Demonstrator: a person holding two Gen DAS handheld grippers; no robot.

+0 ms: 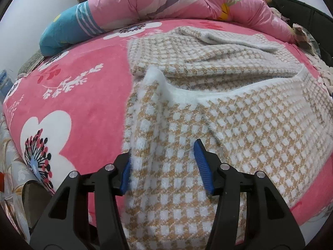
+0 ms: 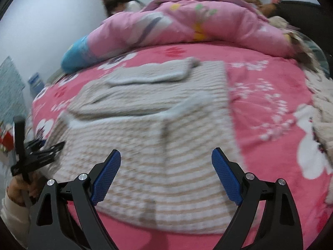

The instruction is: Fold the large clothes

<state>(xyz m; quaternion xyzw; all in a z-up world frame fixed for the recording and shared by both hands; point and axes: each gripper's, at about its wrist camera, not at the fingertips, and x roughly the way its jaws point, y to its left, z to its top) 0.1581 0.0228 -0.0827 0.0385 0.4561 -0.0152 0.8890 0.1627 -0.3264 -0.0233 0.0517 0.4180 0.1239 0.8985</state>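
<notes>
The left gripper [image 1: 164, 156], black with blue ribbed pads, straddles the near edge of the fuzzy tan-and-white checked knit sweater [image 1: 229, 120]; whether its pads [image 1: 201, 164] press the cloth I cannot tell. The right gripper [image 2: 166, 166] hovers over the sweater, jaws spread wide, grasping nothing (view blurred). The sweater lies partly folded on the pink floral fleece blanket [image 1: 79, 95], near a rumpled pink quilt [image 1: 166, 2].

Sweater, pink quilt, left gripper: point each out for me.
sweater [image 1: 239, 125], left wrist view, checked body.
pink quilt [image 2: 187, 27], right wrist view, bunched top.
left gripper [image 1: 162, 158], left wrist view, between fingertips.
</notes>
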